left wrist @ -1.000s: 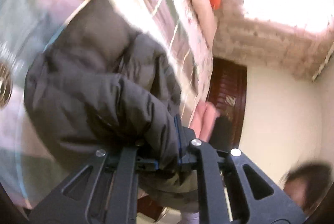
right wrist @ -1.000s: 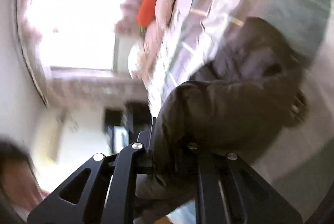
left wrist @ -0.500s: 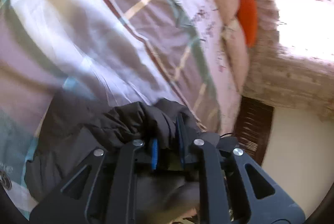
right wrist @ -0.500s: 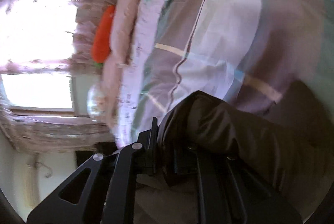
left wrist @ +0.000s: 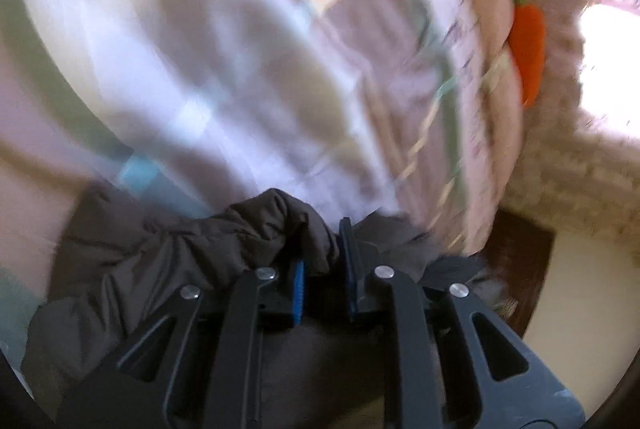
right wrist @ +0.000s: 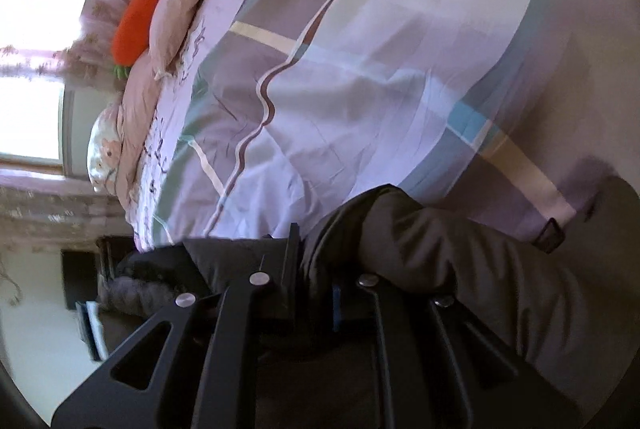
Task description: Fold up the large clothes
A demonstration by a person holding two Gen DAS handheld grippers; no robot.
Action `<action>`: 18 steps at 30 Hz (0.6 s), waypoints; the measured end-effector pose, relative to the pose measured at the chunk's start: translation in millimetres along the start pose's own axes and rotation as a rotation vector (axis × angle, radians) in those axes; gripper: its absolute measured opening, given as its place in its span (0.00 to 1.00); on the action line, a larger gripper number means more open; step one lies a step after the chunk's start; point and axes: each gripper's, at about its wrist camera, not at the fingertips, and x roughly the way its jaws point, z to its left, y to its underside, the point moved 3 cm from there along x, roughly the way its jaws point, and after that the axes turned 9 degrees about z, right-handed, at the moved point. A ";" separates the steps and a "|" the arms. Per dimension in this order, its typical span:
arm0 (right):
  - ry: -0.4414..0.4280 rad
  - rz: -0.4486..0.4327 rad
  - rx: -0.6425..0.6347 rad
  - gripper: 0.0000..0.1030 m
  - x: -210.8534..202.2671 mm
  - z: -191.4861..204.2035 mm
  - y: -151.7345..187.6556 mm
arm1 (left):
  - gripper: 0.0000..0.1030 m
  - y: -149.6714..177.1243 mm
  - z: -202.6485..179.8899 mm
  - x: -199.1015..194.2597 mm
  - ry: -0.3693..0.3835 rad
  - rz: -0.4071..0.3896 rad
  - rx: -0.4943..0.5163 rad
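Both grippers, left (left wrist: 324, 265) and right (right wrist: 316, 281), have their fingers on the jacket (right wrist: 460, 269), left's easing open, so that puffy corner could spring back and unfold on the bed (right wrist: 380, 69).

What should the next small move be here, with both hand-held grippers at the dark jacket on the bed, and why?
Probably finish the release. The dark puffer jacket already lies on the plaid bedspread, the left hand-held gripper is opening with fabric bunched between its jaws, and the right hand-held gripper pinches its fold.
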 end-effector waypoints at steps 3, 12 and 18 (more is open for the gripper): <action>-0.069 -0.044 -0.019 0.20 -31.7 12.5 -18.0 | 0.22 -10.1 -24.5 -31.7 0.051 -0.031 0.077; 0.000 -0.381 -0.133 0.95 -144.5 43.6 -29.1 | 0.82 -12.5 -70.0 -140.8 0.040 -0.282 0.179; 0.213 -0.220 -0.518 0.93 -105.9 127.6 82.4 | 0.82 91.0 -138.4 -72.4 -0.253 -0.144 0.575</action>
